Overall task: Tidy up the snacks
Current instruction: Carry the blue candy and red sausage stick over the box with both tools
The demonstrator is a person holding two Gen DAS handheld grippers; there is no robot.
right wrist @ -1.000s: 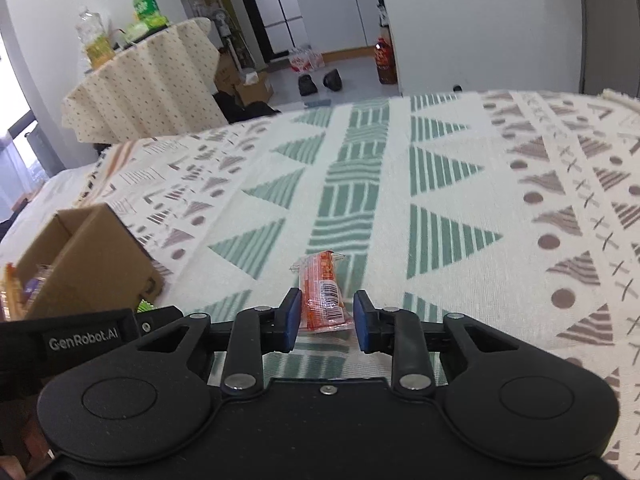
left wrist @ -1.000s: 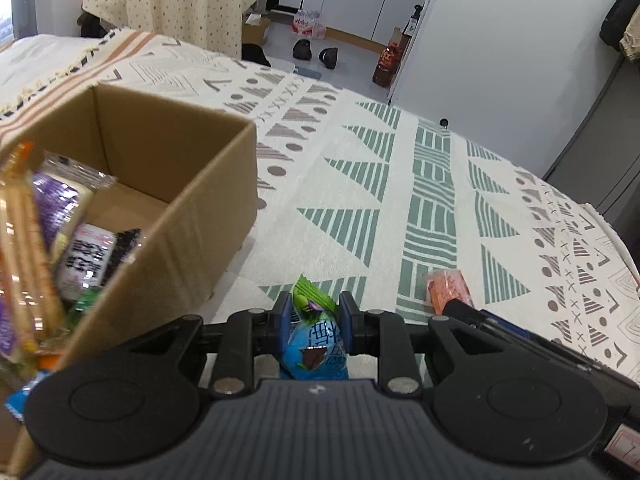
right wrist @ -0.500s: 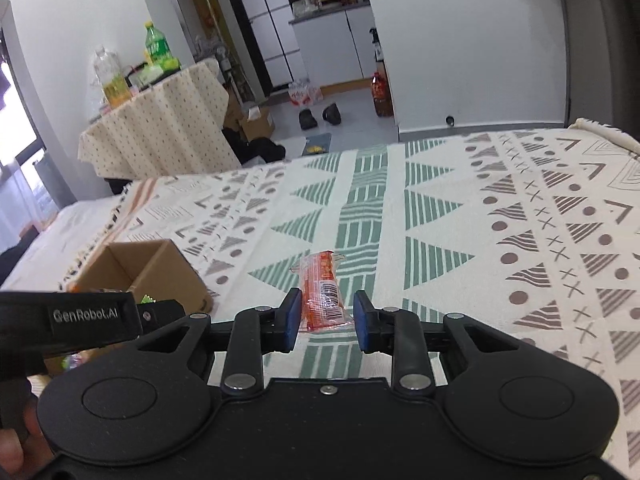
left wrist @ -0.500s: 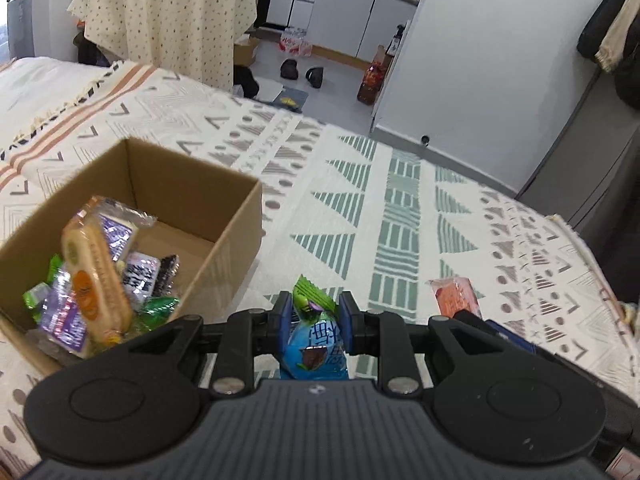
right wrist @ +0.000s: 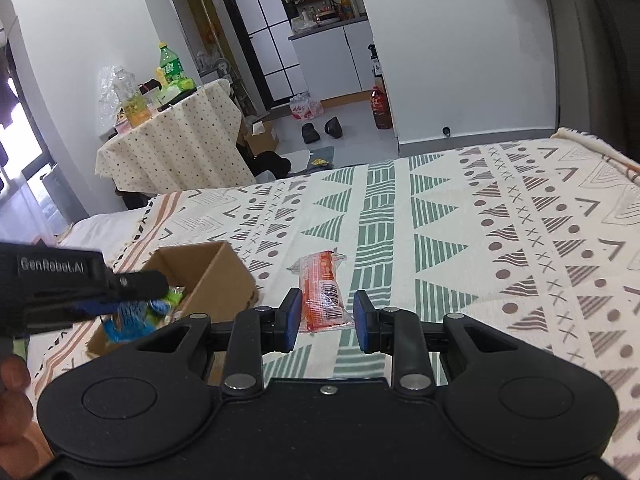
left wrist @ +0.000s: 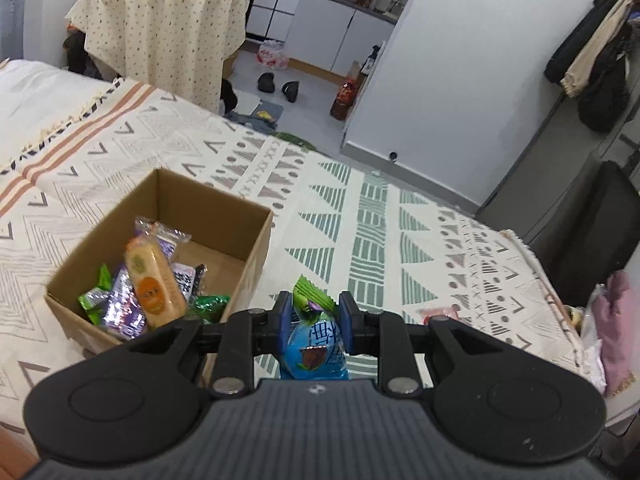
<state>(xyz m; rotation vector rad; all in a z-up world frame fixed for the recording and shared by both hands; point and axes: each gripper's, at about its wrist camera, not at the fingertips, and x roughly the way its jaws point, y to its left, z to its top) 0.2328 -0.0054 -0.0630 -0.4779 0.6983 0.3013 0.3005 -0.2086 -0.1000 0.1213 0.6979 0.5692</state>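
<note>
My left gripper (left wrist: 314, 322) is shut on a blue and green snack packet (left wrist: 314, 344), held in the air beside the right wall of an open cardboard box (left wrist: 256, 252). The box holds several wrapped snacks, among them a long biscuit pack (left wrist: 154, 284). In the right wrist view the left gripper (right wrist: 132, 292) hangs with the blue packet (right wrist: 126, 320) over the box (right wrist: 224, 276). An orange snack packet (right wrist: 322, 292) lies on the patterned cloth, just ahead of my right gripper (right wrist: 327, 316), which is open. The same packet shows as a red edge (left wrist: 438, 313) in the left wrist view.
The patterned cloth (right wrist: 500, 240) covers a bed and stretches far to the right. Beyond it stand a round table with bottles (right wrist: 176, 140), a white wall (left wrist: 460, 60) and shoes on the floor (left wrist: 280, 86). A hand (right wrist: 12, 396) shows at the lower left.
Both grippers have risen, so the bed and box look smaller. The left gripper, still holding the blue packet, now looks down into the box. The orange packet has stayed on the cloth.
</note>
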